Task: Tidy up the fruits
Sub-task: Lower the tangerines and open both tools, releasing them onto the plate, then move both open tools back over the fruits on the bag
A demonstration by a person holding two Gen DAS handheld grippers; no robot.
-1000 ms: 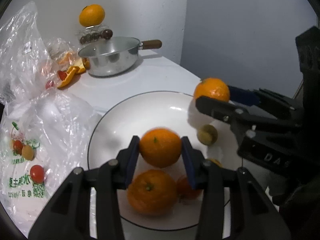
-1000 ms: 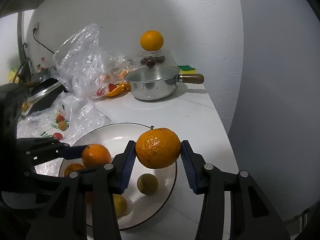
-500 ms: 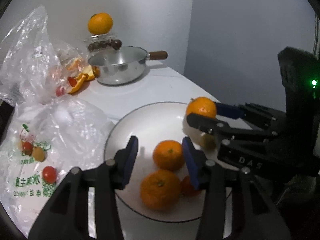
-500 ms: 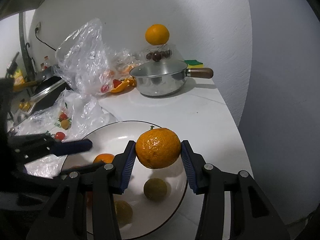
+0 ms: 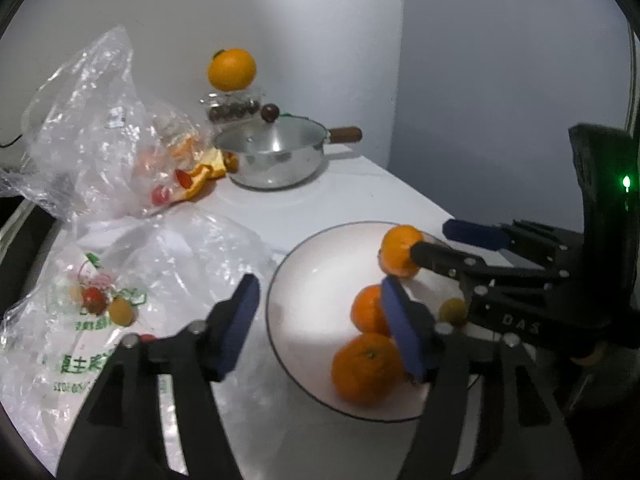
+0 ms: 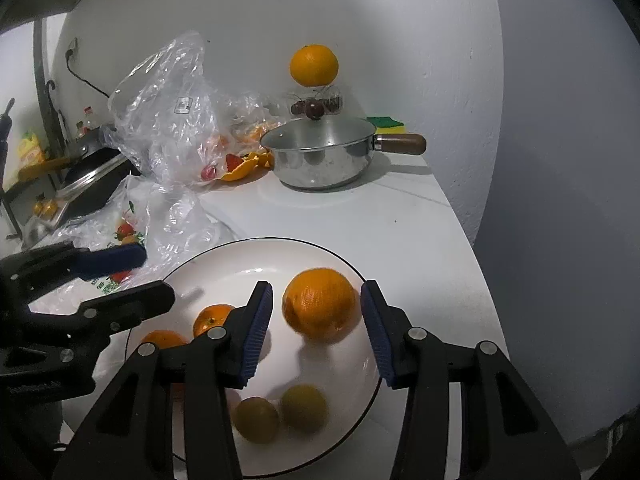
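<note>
A white plate (image 6: 224, 264) with a dark rim holds several fruits. My right gripper (image 6: 317, 322) is open; a large orange (image 6: 319, 304) sits on the plate between its pads, free of both. Two smaller oranges (image 6: 211, 318) lie at the plate's left and two yellow-green fruits (image 6: 304, 408) at its front. My left gripper (image 5: 320, 326) is open and empty, above the plate's left rim (image 5: 276, 292); two oranges (image 5: 366, 368) lie by its right finger. The right gripper (image 5: 436, 246) shows there with the large orange (image 5: 400, 250).
A steel saucepan (image 6: 324, 156) with a wooden handle stands at the back, an orange (image 6: 314, 65) on a clear box behind it. Plastic bags (image 5: 100, 240) with small tomatoes and fruit lie left of the plate. The counter edge runs close on the right (image 6: 476, 264).
My right gripper has lowered its orange onto the plate and opened. My left gripper, which let go of its orange earlier, has opened wider and shifted left and back from the plate.
</note>
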